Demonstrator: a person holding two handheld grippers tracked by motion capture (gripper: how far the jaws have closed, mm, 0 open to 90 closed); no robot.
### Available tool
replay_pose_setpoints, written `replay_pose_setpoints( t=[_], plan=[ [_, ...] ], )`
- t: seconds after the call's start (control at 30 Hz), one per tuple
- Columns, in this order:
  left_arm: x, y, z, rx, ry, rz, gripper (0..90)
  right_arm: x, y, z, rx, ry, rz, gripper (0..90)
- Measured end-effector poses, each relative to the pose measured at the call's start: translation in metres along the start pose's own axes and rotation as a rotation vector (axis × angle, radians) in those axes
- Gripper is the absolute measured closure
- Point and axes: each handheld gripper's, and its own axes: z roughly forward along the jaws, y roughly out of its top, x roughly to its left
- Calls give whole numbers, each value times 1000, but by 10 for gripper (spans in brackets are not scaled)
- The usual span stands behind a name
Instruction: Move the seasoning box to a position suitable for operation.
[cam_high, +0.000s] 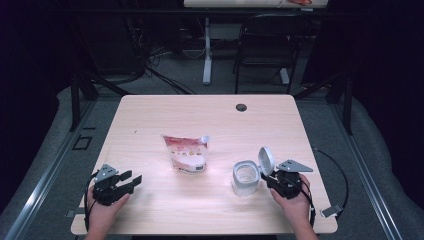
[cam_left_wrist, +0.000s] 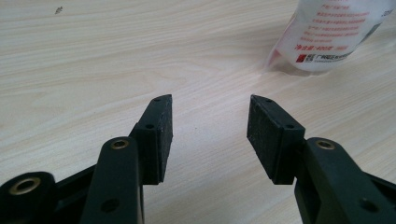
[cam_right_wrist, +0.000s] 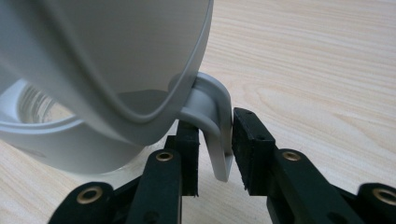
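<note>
Near the front right corner of the table: right gripper astride the latch tab of the open lid, pads not visibly clamping it, jar upright alongside. Near the front left corner: left gripper agape, empty. Farther back, mid-table: pouch lying flat.
</note>
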Motion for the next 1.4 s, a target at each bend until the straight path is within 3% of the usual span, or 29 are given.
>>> replay_pose_setpoints(
  t=[0.17, 0.53, 0.77, 0.87, 1.0, 1.4],
  plan=[
    [-1, 0, 1, -8, 3, 0, 510, -4, 3, 2, -14, 25, 14, 775],
    [-1, 0, 1, -8, 4, -1, 510, -2, 9, 12, -14, 32, -36, 778],
    [1, -1, 0, -13, 5, -5, 510, -1, 8, 8, -29, 18, -11, 708],
    [2, -1, -1, -16, 8, -8, 510, -1, 6, 4, -7, 17, 10, 716],
    [1, 0, -2, -16, 6, -4, 510, 0, 3, 1, 3, 17, 33, 799],
    [1, 0, 0, -10, 1, -2, 510, -1, 9, 7, -8, 9, 51, 814]
  ],
)
